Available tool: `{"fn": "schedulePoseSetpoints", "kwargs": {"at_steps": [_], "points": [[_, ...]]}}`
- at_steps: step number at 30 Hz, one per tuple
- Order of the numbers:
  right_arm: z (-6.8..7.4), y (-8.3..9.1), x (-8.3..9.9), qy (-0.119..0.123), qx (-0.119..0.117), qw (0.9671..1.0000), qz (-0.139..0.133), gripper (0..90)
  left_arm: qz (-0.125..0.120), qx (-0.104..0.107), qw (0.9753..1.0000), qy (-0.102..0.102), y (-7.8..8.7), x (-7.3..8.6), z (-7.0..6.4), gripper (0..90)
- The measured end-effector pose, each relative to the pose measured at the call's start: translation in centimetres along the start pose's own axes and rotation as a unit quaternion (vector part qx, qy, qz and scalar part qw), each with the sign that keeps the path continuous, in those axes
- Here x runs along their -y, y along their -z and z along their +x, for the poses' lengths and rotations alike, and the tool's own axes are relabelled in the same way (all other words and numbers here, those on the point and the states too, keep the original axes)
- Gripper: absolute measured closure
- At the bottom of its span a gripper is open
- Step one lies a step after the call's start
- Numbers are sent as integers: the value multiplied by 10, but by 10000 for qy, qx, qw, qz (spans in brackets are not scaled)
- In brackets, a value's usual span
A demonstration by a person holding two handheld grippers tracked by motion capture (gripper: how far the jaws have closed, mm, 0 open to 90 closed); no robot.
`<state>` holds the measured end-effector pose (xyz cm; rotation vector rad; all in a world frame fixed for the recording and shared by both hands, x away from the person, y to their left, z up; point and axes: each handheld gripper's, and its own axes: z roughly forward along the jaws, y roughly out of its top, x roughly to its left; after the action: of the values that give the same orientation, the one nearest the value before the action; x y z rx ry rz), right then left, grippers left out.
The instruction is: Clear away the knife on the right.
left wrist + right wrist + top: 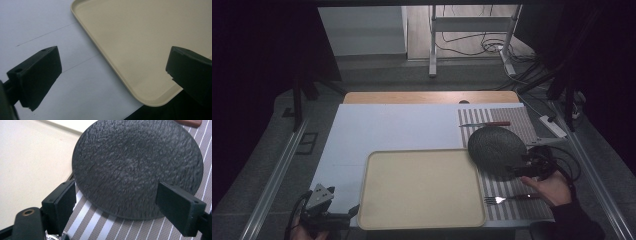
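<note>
Right gripper (pixel 116 202) jaws wide apart around black plate (pixel 137 167) rim, contact unclear; left gripper (pixel 112 77) wide open, empty, over tray (pixel 140 42) corner.

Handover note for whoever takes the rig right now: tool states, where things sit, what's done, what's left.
Left tool: open, holding nothing, at the tray's near left corner.
Right tool: open, jaws either side of the black plate's near edge, not yet closed on it.
Black plate: tilted on the striped mat, its left edge over the tray's right rim.
Tray: beige, nothing on it, in the middle of the table.
Knife lies on the mat behind the plate; fork lies on the mat in front of it.
Done: nothing on the tray yet.
Left: probably grip the plate and set it on the tray, then the cutlery.
</note>
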<state>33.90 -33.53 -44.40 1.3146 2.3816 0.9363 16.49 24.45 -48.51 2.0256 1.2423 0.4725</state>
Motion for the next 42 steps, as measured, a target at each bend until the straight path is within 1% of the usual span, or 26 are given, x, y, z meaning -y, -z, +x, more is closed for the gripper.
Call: {"fn": "schedulePoseSetpoints", "kwargs": {"at_steps": [7,11,18,27,35,42], "points": [[-12,-12,-14,-71,-3,10000,24,168,-1,-1,10000,7,0,0,0,3],[-18,-17,-22,-58,22,10000,9,171,-2,2,10000,14,0,0,0,2],[-31,-26,-35,-156,62,9999,26,172,-1,3,10000,14,0,0,0,2],[-46,-46,-50,-284,89,9994,160,172,1,4,10000,8,0,0,0,2],[-61,-60,-69,-402,117,9990,126,172,0,13,10000,3,0,0,0,2],[-73,-76,-82,-479,173,9985,180,185,7,18,10000,3,0,0,0,2]]}}
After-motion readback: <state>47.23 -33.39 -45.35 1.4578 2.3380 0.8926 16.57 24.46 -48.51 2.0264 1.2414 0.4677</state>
